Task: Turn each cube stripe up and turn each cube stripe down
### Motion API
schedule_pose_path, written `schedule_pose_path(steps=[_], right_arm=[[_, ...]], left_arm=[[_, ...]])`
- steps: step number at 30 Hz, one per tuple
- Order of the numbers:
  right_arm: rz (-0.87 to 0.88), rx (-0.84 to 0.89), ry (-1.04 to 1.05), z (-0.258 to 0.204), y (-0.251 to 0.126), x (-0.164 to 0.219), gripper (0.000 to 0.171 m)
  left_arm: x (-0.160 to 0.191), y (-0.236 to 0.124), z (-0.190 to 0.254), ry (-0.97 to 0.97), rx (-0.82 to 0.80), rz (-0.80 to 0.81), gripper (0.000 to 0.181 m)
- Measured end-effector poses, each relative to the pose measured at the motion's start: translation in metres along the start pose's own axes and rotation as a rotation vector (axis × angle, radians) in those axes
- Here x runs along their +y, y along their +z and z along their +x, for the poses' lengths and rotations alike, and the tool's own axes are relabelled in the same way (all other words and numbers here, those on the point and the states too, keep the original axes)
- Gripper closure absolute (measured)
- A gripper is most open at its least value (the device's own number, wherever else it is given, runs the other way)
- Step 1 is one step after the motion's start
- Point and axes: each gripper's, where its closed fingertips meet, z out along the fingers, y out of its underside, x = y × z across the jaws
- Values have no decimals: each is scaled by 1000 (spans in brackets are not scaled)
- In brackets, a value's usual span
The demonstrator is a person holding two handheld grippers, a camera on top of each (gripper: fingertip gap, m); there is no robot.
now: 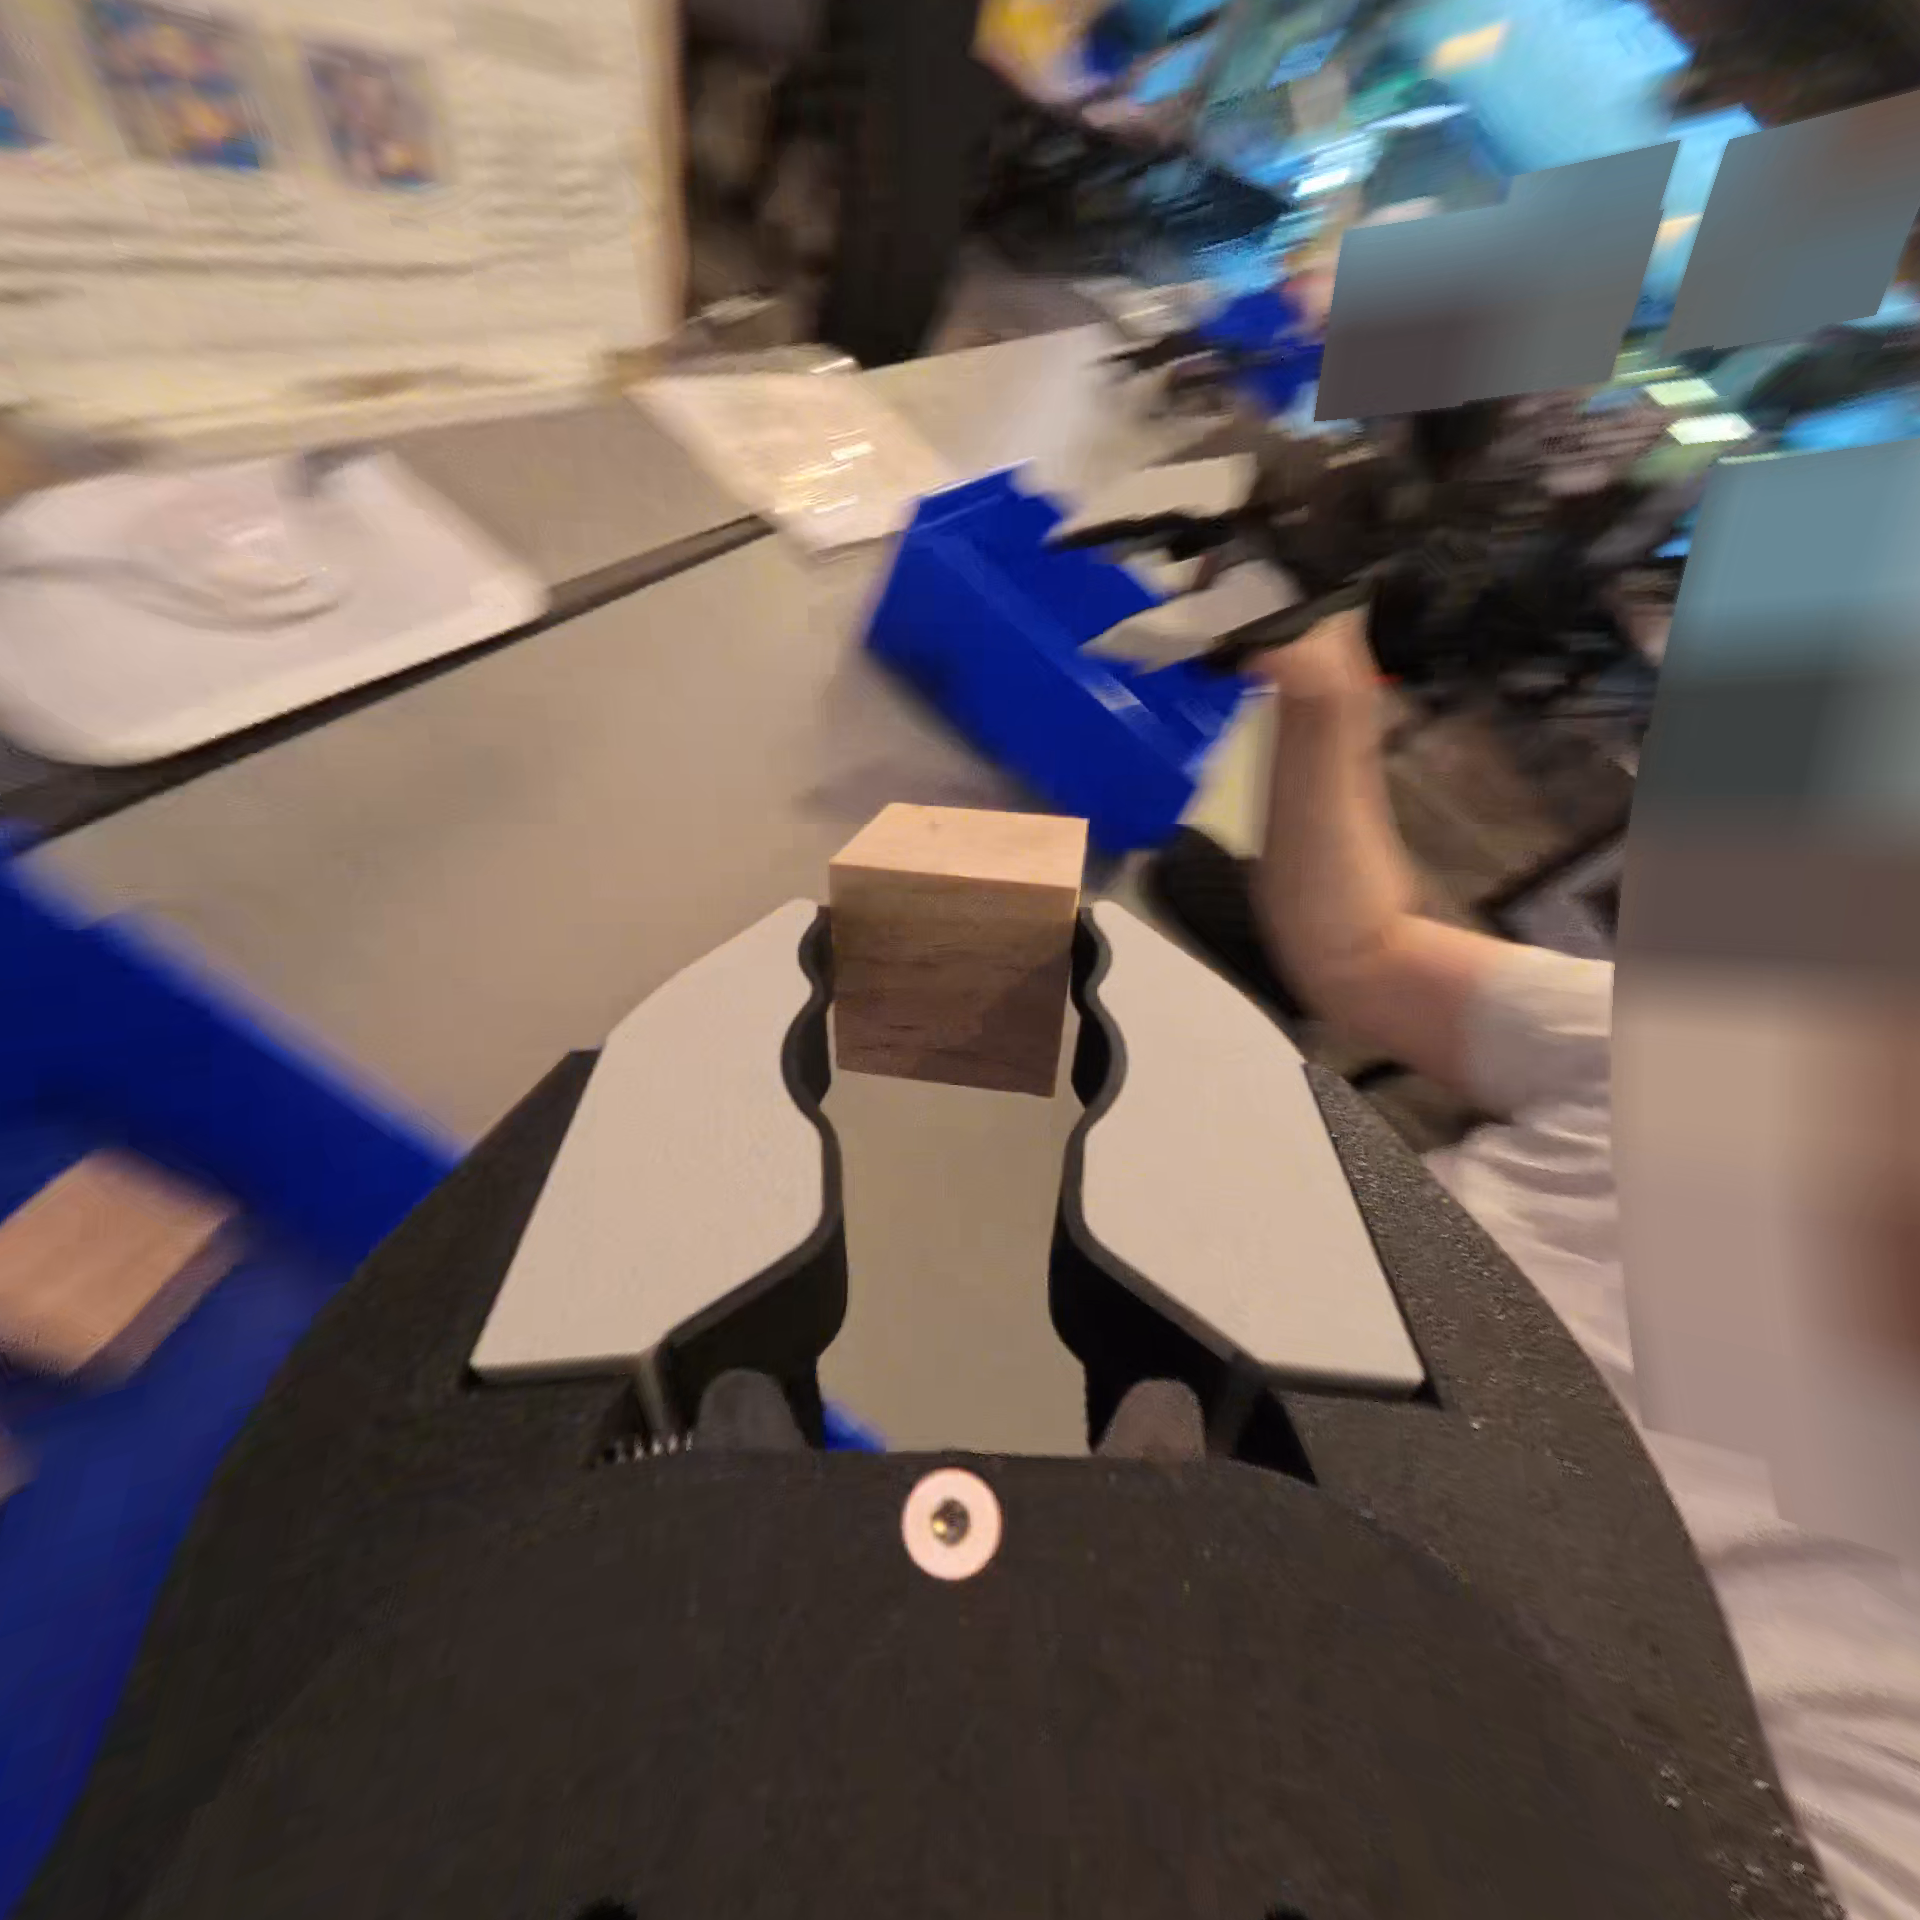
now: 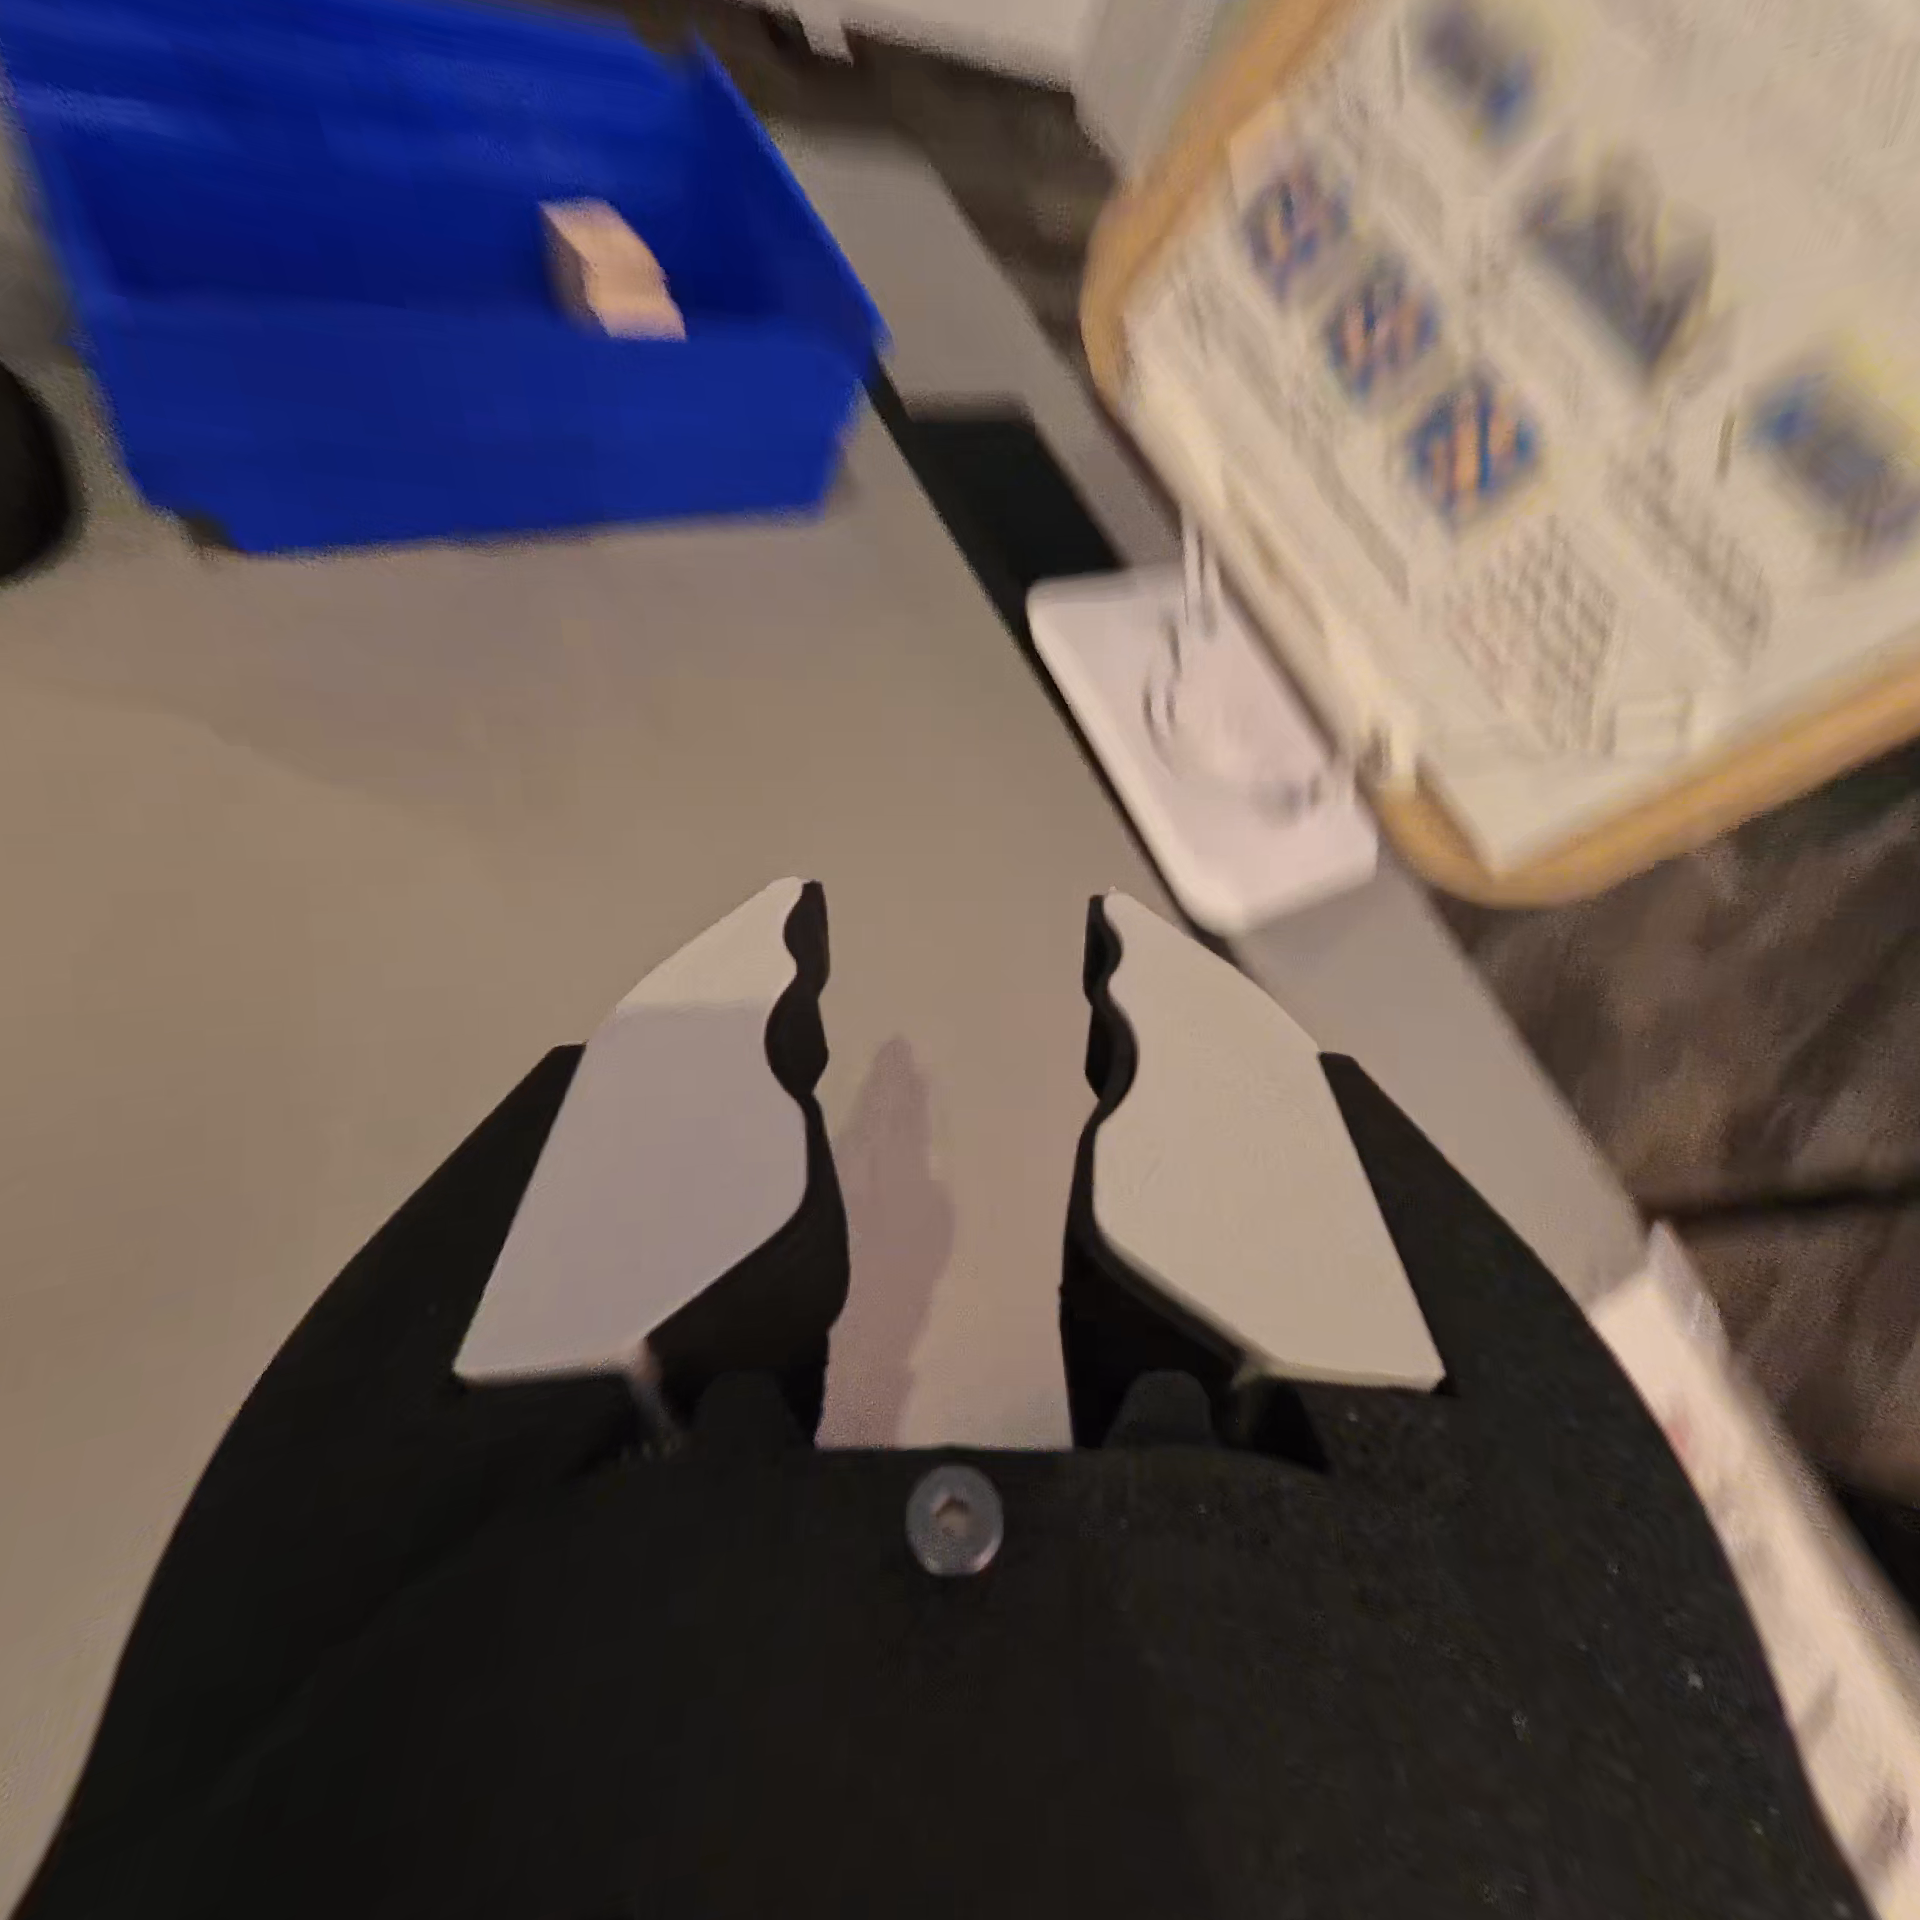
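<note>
Over on the left, the left claw [image 1: 951, 940] has a wooden cube [image 1: 954, 951] pinched between its fingertips, lifted clear of the grey table [image 1: 520, 831]. No stripe shows on the faces turned this way (it may be on a hidden side, I cannot tell). Behind and to the left of the claw sits a blue bin [image 1: 156, 1039] with what looks like another wooden block [image 1: 104, 1257] inside, badly blurred. Ahead and to the right lies a second blue bin [image 1: 997, 644], with the other claw hovering beyond it.

Now the right claw [image 2: 956, 914]: its fingers stand apart with nothing between them, only bare table below. Far ahead to its left, a blue bin [image 2: 468, 436] holds a small cube [image 2: 613, 270].

My read: the held cube needs rotating, so the grip should stay firm and square on two opposite faces, the roll slow, and the stripe checked before setting down flat.
</note>
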Motion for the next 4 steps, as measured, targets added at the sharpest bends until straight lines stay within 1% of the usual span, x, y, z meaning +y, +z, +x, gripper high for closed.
schedule_pose_path(steps=[1,3,4], right_arm=[[95,-12,-76,-16,2,-21,124],[245,-7,-189,-47,5,-53,118],[286,5,-232,-61,6,-64,117]], left_arm=[[-5,7,18,9,109,23,137],[-12,19,44,-10,299,59,138],[-15,26,52,-45,383,72,138]])
